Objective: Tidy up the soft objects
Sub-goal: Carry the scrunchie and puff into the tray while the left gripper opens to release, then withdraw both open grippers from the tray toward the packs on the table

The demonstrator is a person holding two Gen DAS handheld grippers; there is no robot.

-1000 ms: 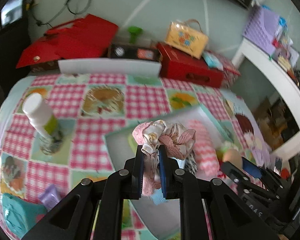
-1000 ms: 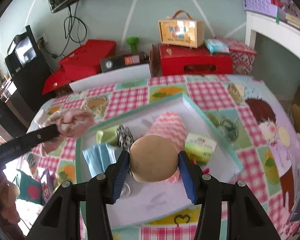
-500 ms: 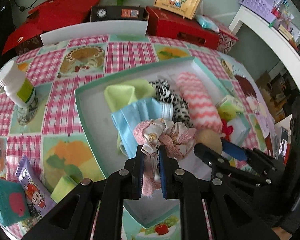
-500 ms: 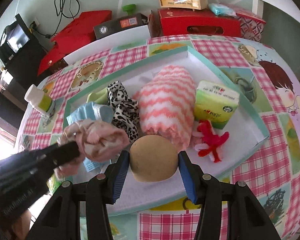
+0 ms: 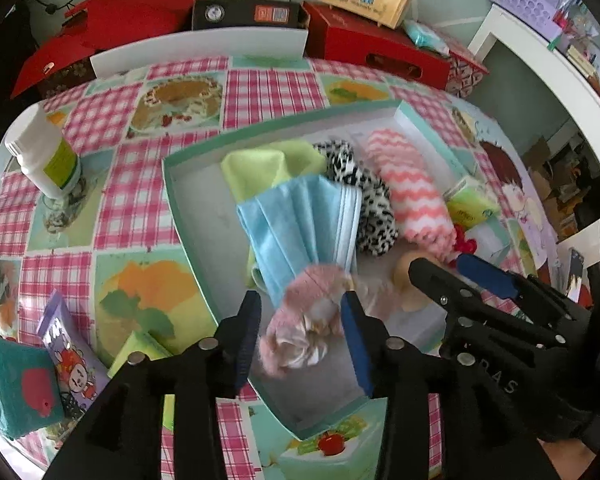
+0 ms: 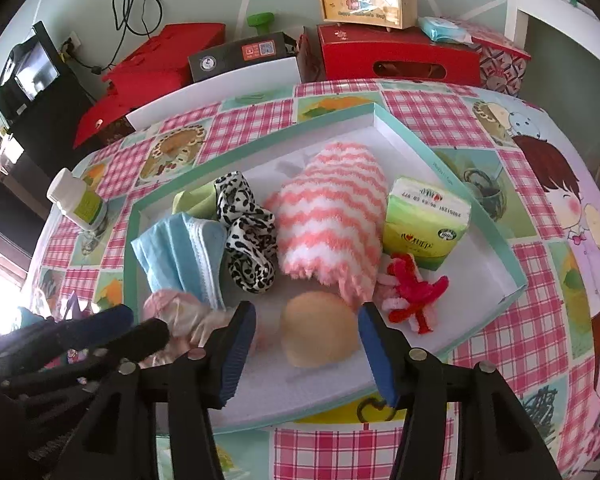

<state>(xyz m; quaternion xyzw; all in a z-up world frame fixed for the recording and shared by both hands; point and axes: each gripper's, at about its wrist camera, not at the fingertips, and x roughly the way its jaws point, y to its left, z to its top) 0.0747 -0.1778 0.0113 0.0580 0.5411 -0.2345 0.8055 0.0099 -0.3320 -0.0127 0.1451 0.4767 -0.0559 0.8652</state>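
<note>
A shallow teal-rimmed white box (image 5: 188, 216) (image 6: 512, 264) holds soft things: a blue face mask (image 5: 300, 224) (image 6: 180, 252), a leopard scrunchie (image 6: 248, 240), a pink-and-white fuzzy roll (image 6: 332, 224), a green tissue pack (image 6: 424, 220) and a red yarn piece (image 6: 416, 292). My left gripper (image 5: 300, 332) is open; the pink scrunchie (image 5: 304, 320) lies loose between its fingers in the box. My right gripper (image 6: 306, 344) is open around a tan sponge ball (image 6: 320, 332) resting on the box floor.
A white bottle (image 5: 44, 156) stands left on the checked tablecloth. A teal pouch (image 5: 12, 392), a purple packet (image 5: 68, 352) and a yellow-green cloth (image 5: 136, 348) lie at the front left. Red boxes (image 6: 396, 56) and a white board (image 5: 196, 48) line the far edge.
Both grippers have opened. The pink scrunchie and the tan ball have dropped from the fingers onto the box floor. Both grippers moved lower over the box.
</note>
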